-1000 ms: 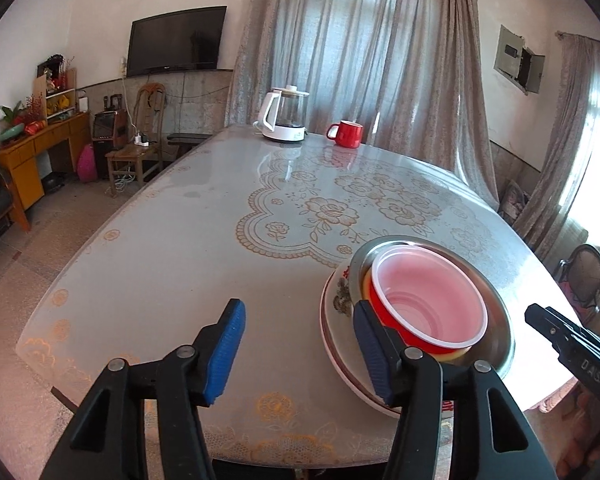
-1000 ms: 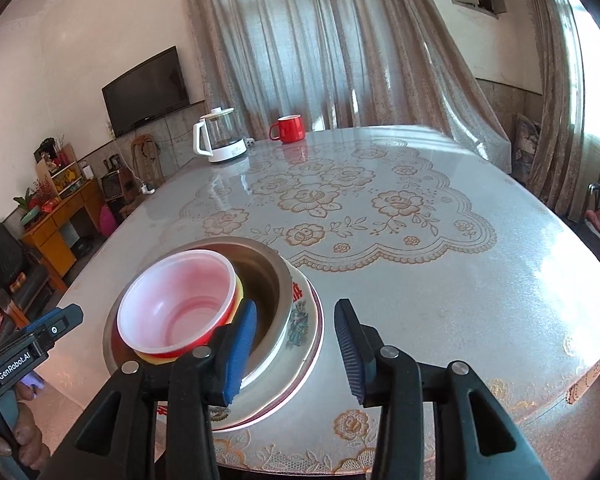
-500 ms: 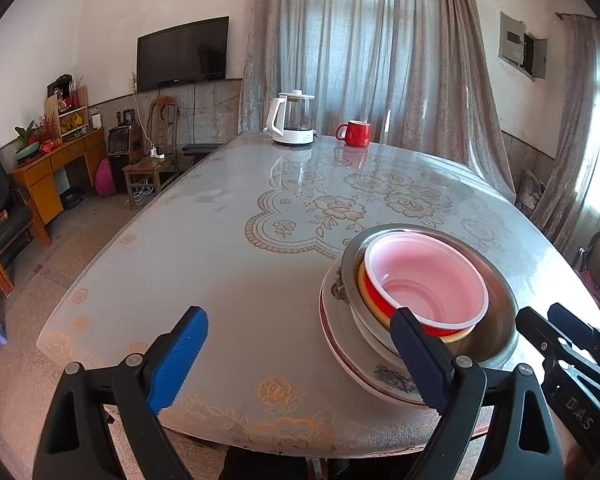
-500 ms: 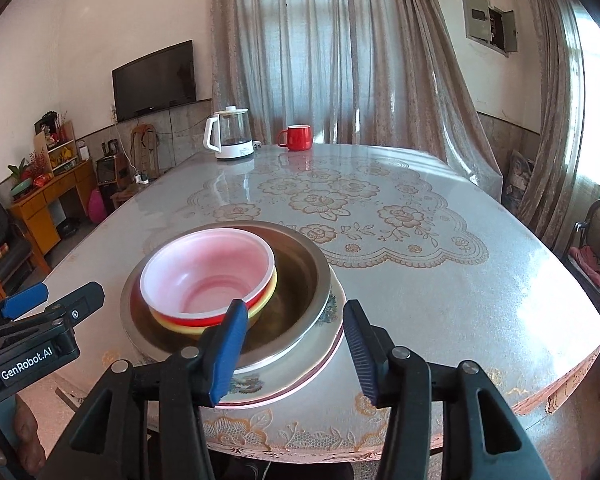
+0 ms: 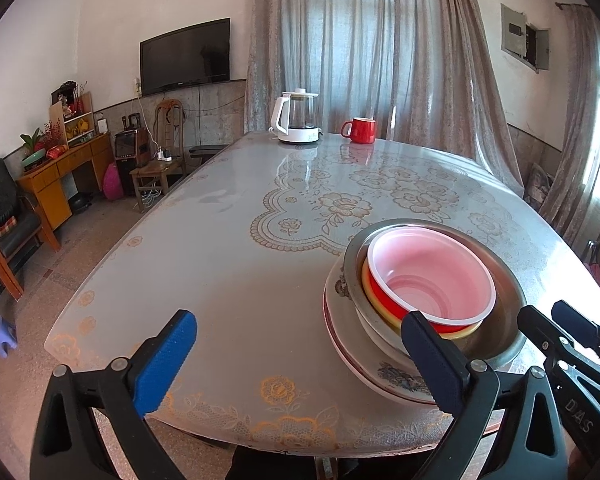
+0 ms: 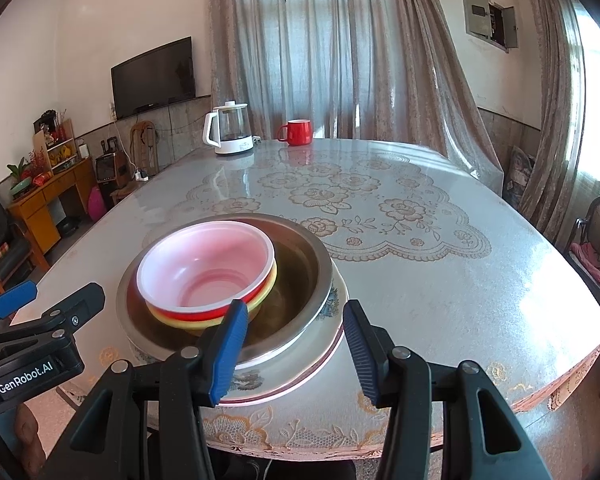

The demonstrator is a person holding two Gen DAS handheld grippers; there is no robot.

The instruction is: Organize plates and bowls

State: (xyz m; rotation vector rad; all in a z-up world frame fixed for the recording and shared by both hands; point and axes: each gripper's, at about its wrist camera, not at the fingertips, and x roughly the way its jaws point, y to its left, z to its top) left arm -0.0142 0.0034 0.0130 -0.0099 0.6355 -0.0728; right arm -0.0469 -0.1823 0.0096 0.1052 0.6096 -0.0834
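The dishes sit nested at the near edge of the table [image 5: 228, 256]: a red bowl [image 5: 430, 280] inside a yellow bowl [image 6: 260, 300], inside a steel basin [image 6: 300, 280], on a patterned plate [image 5: 392, 372]; the left gripper [image 5: 296, 364] is opening wide, nothing between its jaws; the right gripper [image 6: 296, 348] stands part open beside the plate's rim, gripping nothing; a kettle [image 5: 296, 122] and red mug [image 5: 360, 130] stand well apart at the far side.
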